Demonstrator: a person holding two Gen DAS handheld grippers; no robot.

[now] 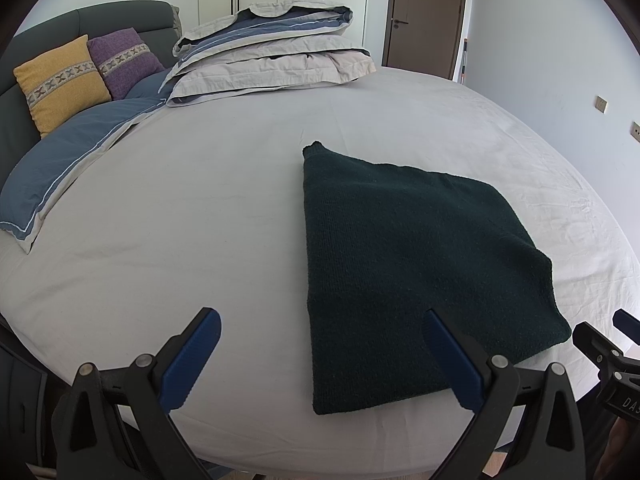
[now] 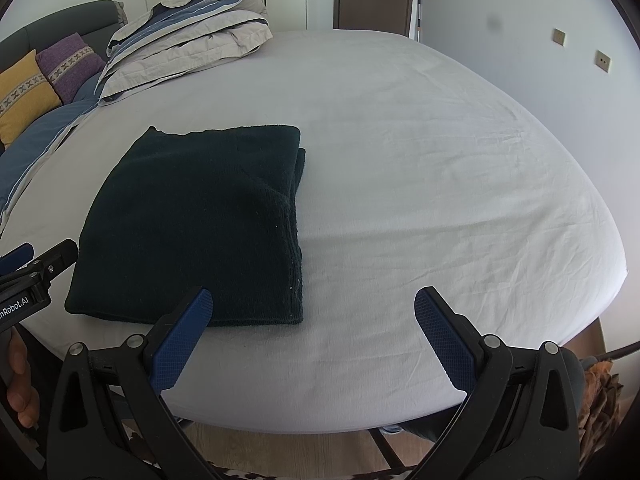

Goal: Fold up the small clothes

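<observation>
A folded dark green knit garment (image 2: 192, 220) lies on the bed (image 2: 400, 160). Both tongs, left tongs (image 1: 324, 356) and right tongs (image 2: 314, 336), hover at six o'clock, spread wide and empty. The knit looks soft and floppy, best pinched at a near corner.

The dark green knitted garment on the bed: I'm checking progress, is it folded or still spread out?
Folded. The dark green knitted garment lies as a compact rectangle, with stacked layers visible along its right edge.
</observation>
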